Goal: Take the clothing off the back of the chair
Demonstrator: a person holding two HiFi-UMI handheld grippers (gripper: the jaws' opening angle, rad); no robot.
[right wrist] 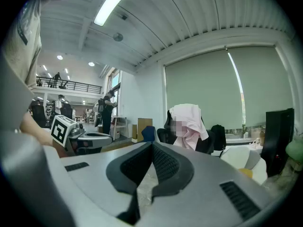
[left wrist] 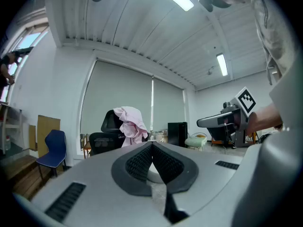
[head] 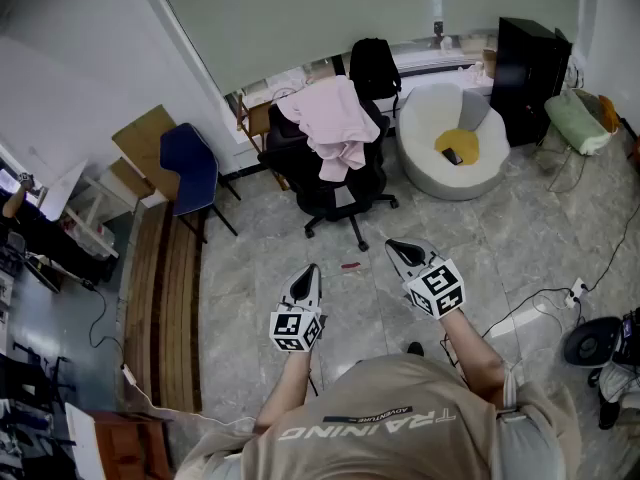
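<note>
The pink clothing [head: 335,123] is draped over the back of the black office chair [head: 340,196], at about twelve o'clock from the person and well apart from both grippers. One sleeve hangs down toward the seat.

The left gripper [head: 309,272] is held level at eleven o'clock, its jaws pressed together with nothing between them. The right gripper [head: 396,247] sits at one o'clock, tipped slightly down, its jaws likewise closed on nothing. Both point toward the chair.

At two o'clock from the chair stands a round white tub seat [head: 425,176]. Inside it lies a yellow cushion [head: 462,140] with a small dark item [head: 452,155] on top, too small to identify, and a grey cushion [head: 472,108] leans against its back wall. A black backpack [head: 373,66] sits behind the chair at twelve o'clock, and a blue chair [head: 185,168] stands at nine o'clock from it.
</note>
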